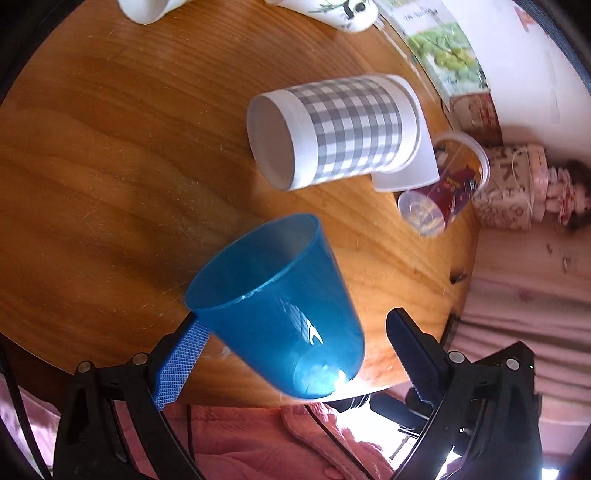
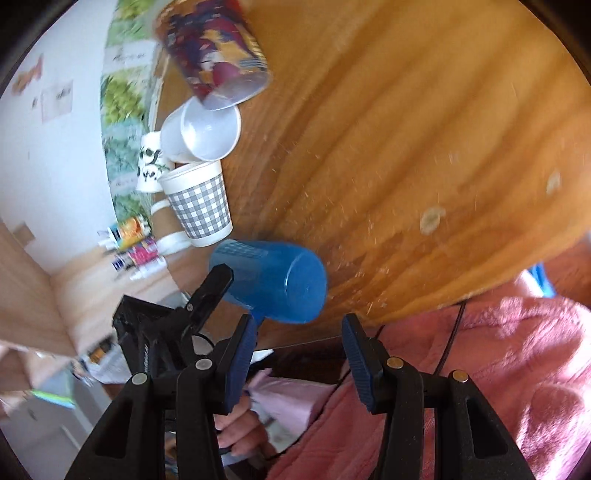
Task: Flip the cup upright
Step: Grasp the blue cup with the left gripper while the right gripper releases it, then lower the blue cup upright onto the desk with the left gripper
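Note:
A translucent blue plastic cup (image 1: 280,314) sits between my left gripper's (image 1: 295,332) fingers, tilted, its mouth toward the table's middle and its base near the front edge. The blue-padded left finger (image 1: 181,358) touches its side; the right finger (image 1: 413,350) stands apart from it, so the jaws look open. In the right wrist view the same cup (image 2: 273,280) shows its base, with the left gripper's finger (image 2: 214,291) against it. My right gripper (image 2: 299,354) is open and empty, off the table's edge just below the cup.
On the round wooden table (image 1: 110,166) lie a grey-checked white cup (image 1: 340,129) on its side, a clear printed cup (image 1: 443,184) on its side, and white cups (image 1: 332,14) at the far edge. A pink garment (image 2: 480,369) lies below the table edge.

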Demonstrator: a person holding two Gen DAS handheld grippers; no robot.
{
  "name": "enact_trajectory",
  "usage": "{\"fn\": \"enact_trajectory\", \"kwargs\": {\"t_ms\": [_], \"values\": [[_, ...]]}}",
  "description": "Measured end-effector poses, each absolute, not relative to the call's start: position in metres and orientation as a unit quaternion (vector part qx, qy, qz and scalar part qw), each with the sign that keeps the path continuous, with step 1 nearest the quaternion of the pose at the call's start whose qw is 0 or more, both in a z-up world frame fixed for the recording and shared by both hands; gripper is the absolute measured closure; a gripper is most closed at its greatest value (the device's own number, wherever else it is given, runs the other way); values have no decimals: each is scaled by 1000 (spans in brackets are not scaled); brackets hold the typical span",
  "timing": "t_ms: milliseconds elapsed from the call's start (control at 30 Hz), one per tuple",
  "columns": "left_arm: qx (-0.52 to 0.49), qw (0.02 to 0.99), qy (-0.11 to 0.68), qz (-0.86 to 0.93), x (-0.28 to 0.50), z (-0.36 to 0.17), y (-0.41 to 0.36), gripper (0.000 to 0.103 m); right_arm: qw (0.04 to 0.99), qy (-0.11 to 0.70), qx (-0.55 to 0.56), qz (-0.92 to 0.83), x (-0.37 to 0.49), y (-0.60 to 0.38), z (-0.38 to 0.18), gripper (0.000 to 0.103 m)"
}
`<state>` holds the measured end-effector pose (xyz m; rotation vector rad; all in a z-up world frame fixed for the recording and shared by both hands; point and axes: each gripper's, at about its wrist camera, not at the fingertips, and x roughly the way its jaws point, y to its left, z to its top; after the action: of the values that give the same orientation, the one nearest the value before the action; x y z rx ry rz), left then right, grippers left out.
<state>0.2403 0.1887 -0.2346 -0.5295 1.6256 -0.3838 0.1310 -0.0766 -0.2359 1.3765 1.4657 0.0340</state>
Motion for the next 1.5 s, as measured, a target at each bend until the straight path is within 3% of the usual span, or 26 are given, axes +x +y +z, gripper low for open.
{"fn": "enact_trajectory", "kwargs": {"t_ms": [100, 300, 433, 700, 1067, 1300, 1500], "values": [[-246, 644, 709, -151, 240, -239, 191, 6, 570, 634, 522, 37, 147, -77, -225, 53], [-242, 642, 718, -117, 245, -244, 191, 13, 625, 660, 409, 85, 173, -70, -203, 43], [-234, 643, 719, -118, 250, -243, 185, 20, 663, 655, 342, 120, 186, -63, -186, 39], [-175, 673, 707, -129, 251, -226, 166, 21, 723, 633, 238, 140, 190, -54, -169, 36], [-33, 787, 584, -195, 236, -168, 131, 28, 816, 536, 168, 137, 180, -56, -143, 34], [51, 835, 500, -223, 221, -161, 118, 28, 864, 475, 122, 115, 161, -61, -131, 34], [91, 833, 492, -236, 212, -177, 107, 29, 886, 447, 77, 99, 136, -57, -136, 34]]}}
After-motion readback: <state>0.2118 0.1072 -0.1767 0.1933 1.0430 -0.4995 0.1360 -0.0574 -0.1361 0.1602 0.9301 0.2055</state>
